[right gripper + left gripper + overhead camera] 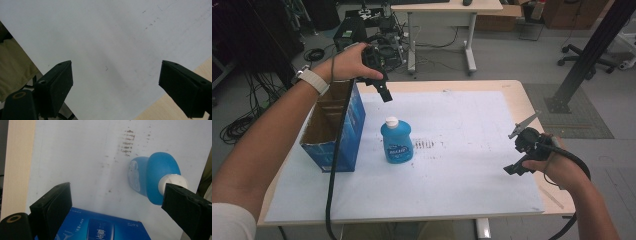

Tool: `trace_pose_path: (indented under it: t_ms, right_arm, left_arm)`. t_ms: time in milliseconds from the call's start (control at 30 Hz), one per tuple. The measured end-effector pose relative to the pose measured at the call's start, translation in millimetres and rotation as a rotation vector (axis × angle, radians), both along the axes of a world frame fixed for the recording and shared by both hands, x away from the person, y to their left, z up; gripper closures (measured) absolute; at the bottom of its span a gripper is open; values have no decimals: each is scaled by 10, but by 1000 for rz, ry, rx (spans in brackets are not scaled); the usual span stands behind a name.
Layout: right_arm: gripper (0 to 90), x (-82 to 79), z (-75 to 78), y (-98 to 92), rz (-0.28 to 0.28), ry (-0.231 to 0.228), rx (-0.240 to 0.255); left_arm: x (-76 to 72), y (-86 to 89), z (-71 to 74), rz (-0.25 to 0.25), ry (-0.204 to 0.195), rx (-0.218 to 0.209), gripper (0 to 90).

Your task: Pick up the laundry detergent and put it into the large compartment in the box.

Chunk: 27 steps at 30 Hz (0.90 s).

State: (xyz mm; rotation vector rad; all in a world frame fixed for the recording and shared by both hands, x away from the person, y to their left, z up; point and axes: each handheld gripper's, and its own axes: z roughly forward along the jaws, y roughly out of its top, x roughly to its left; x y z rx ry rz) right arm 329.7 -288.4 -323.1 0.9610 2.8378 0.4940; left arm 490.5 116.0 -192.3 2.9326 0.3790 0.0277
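Left gripper (384, 93): fingers (53, 205) are seen spread wide, released, with nothing between them. It is held in the air above the far left part of the counter (512, 90), over the near edge of the blue box (343, 131) and up-left of the blue bottle (396, 140). In the left gripper view the bottle's white cap (172, 181) is partly covered by the right-hand finger, but no contact can be made out; the bottle is judged to stand lower, well apart from the fingers.

Right gripper (516, 166): fingers (56, 85) are likewise spread and released, nothing held. It is held low near the right edge of the counter, over bare white sheet (105, 37), well apart from bottle and box.

Bottle: upright on the white sheet, near the middle of the counter, just beside the box's right face, a small gap is seen between them. Box: open at the top, standing at the left edge of the counter; its inside is only partly seen and appears empty.

Progress, as judged: the work in hand appears to be the bottle and the box. No grasp is made yet; the bottle is untouched on the sheet. Left to do, probably: lowering over the bottle, closing on it, moving it.

Count: one bottle, one cap, one box, two grippers, one sheet with a patch of dark smudges (424, 144).
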Motion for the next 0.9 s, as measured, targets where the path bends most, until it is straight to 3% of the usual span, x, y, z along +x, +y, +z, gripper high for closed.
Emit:
trace_pose_path:
  t_ms: [900]
  right_arm:
    - [120,13,21,33,13,-8,0]
  left_arm:
    - [-148,21,165,17,4,-30,85]
